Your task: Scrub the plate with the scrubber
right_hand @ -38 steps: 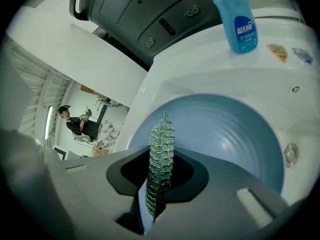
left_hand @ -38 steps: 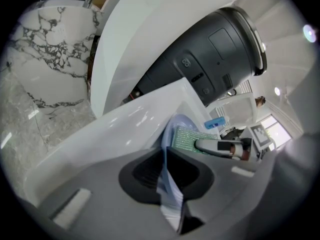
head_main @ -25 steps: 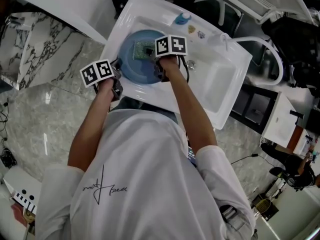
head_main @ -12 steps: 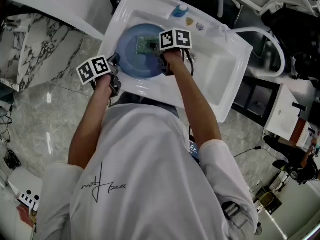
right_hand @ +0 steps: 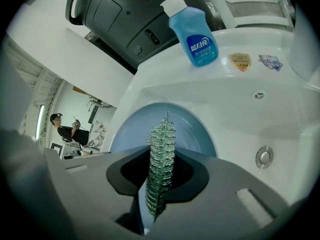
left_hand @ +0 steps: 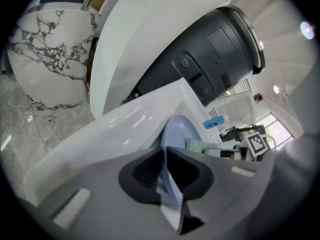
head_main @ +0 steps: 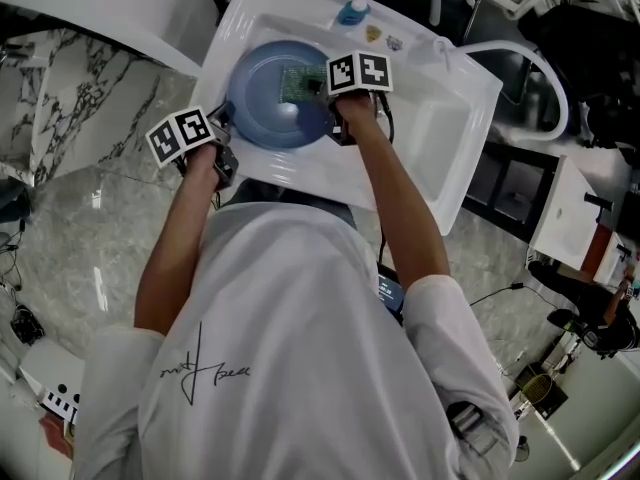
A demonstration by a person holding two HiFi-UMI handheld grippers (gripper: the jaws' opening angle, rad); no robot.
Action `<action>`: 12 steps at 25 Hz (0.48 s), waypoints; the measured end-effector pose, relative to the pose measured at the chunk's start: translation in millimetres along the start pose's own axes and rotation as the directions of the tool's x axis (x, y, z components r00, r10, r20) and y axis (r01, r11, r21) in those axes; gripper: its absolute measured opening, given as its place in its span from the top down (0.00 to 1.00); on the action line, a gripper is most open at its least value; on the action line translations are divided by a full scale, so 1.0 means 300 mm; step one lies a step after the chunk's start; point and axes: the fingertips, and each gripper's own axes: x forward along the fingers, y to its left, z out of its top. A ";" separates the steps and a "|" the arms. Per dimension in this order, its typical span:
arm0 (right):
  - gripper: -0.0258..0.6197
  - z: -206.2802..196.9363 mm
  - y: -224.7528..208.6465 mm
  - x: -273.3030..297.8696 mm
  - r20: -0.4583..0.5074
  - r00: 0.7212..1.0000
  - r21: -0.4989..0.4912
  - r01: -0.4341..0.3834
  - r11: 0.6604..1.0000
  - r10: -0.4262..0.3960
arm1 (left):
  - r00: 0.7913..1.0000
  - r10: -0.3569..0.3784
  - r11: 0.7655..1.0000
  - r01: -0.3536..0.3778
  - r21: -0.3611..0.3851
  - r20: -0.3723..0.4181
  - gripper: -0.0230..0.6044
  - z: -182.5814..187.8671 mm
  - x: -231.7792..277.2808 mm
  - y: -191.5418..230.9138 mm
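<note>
- Left gripper (head_main: 222,126): I have it clenched on the near-left rim of the plate (head_main: 265,103). In the left gripper view the rim runs edge-on between the two jaws (left_hand: 167,176), with both pads on it. I judge this hand to be the anchor, not the working hand.
- Plate: it sits in the left part of the sink (head_main: 455,158), with its blue face open to the head view. From the left gripper, the face extends away and to the right (left_hand: 177,134). I cannot tell how far it leans off the basin floor.
- Scrubber (head_main: 295,81): it lies on the upper right part of the plate face, right of centre. The right gripper view shows the green pad pinched edge-on (right_hand: 161,154), with its long axis running out along the jaws toward the plate (right_hand: 192,129).
- Right gripper (head_main: 318,86): its jaws are closed on the scrubber (right_hand: 159,184). It stands at the plate's right rim and is the hand nearer the working face.
- Governing relation: most of the plate face lies to the left of the scrubber, toward the left gripper. I judge that the next stroke should travel leftward across the face, against the left hand's hold.
- Soap bottle (head_main: 352,11): it stands on the sink ledge beyond the plate, clear of the stroke path.
</note>
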 end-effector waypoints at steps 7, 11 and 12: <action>0.87 -0.006 -0.048 -0.041 0.001 0.999 -0.016 0.039 0.999 -0.039 | 1.000 -0.012 1.000 0.012 -0.005 0.004 0.83 -0.002 -0.001 -0.004; 0.87 0.005 -0.065 -0.080 0.019 0.996 -0.068 0.084 0.994 -0.083 | 1.000 -0.018 1.000 0.018 -0.009 0.004 0.83 -0.002 0.000 -0.009; 0.87 0.006 -0.069 -0.089 0.020 0.995 -0.080 0.095 0.992 -0.093 | 1.000 -0.020 1.000 0.020 -0.011 0.004 0.83 -0.002 0.000 -0.009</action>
